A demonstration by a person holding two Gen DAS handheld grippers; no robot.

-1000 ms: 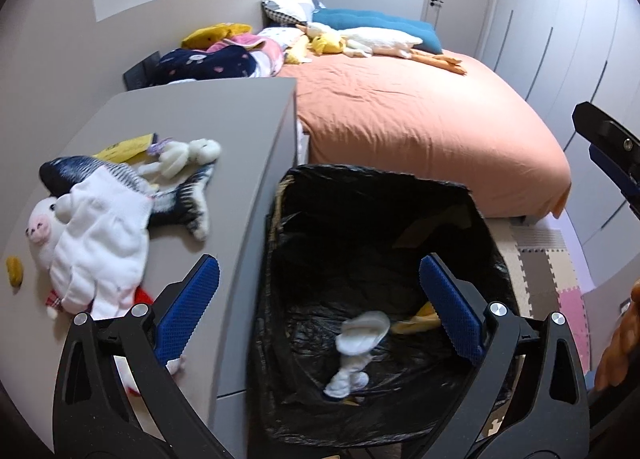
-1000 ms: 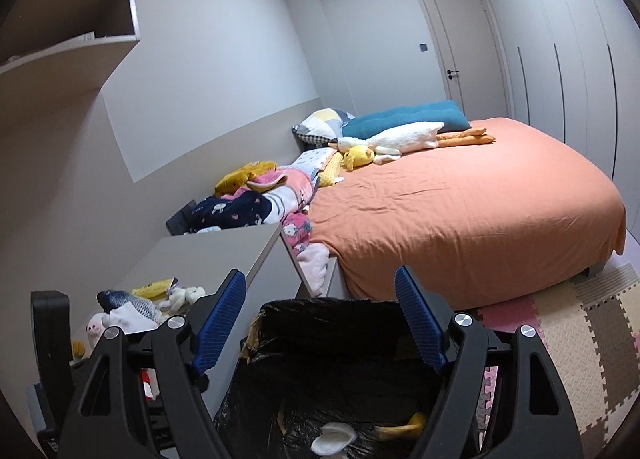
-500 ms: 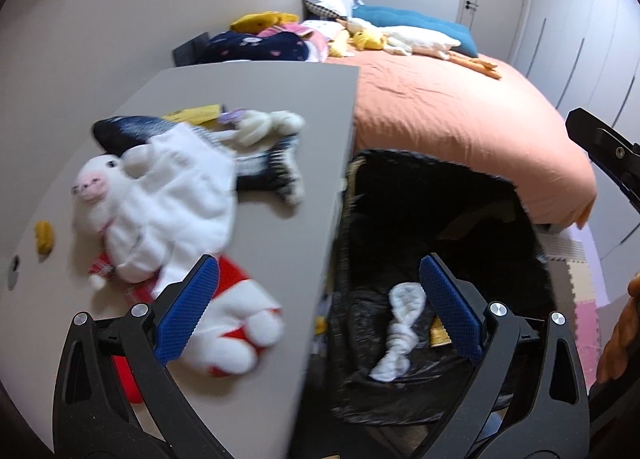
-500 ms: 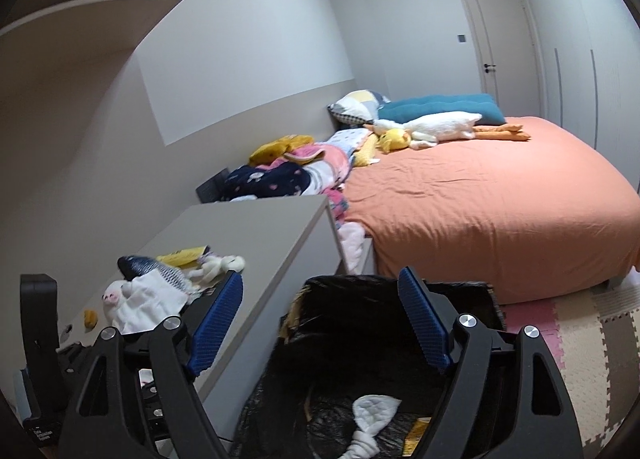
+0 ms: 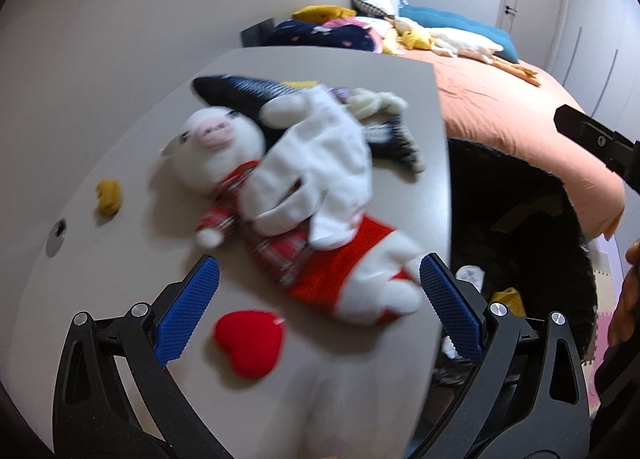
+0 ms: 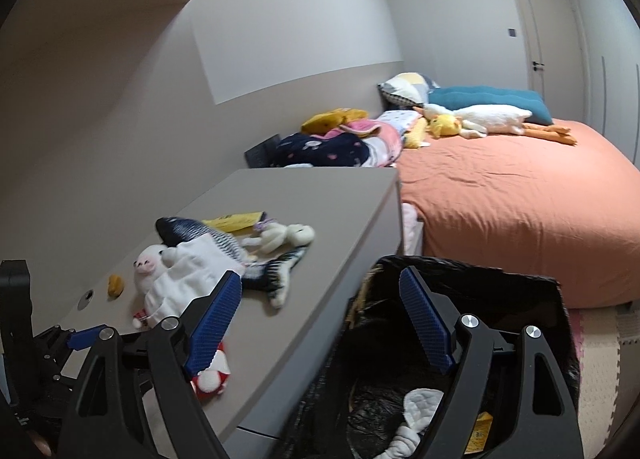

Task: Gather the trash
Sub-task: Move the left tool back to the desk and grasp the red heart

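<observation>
My left gripper (image 5: 318,301) is open and empty, hovering over the grey desk (image 5: 120,163) just above the legs of a white plush pig in red clothes (image 5: 280,211). A white glove (image 5: 320,163) lies on the pig. A small yellow scrap (image 5: 109,197) lies at the desk's left and a yellow wrapper (image 6: 236,220) at the back. My right gripper (image 6: 320,323) is open and empty above the bin's left rim. The black-lined trash bin (image 6: 500,299) beside the desk holds a white wad (image 6: 420,405) and a yellow piece (image 6: 482,425).
A red plush heart (image 5: 250,341) lies near the desk's front. A dark striped plush fish (image 5: 256,93) and a small cream plush (image 6: 280,237) lie behind the pig. An orange bed (image 6: 500,195) with pillows and toys stands beyond. Foam mats (image 6: 600,359) cover the floor.
My left gripper has swung left from over the bin to over the desk and the plush pig. The right gripper's view has turned left towards the desk. Both stay open.
</observation>
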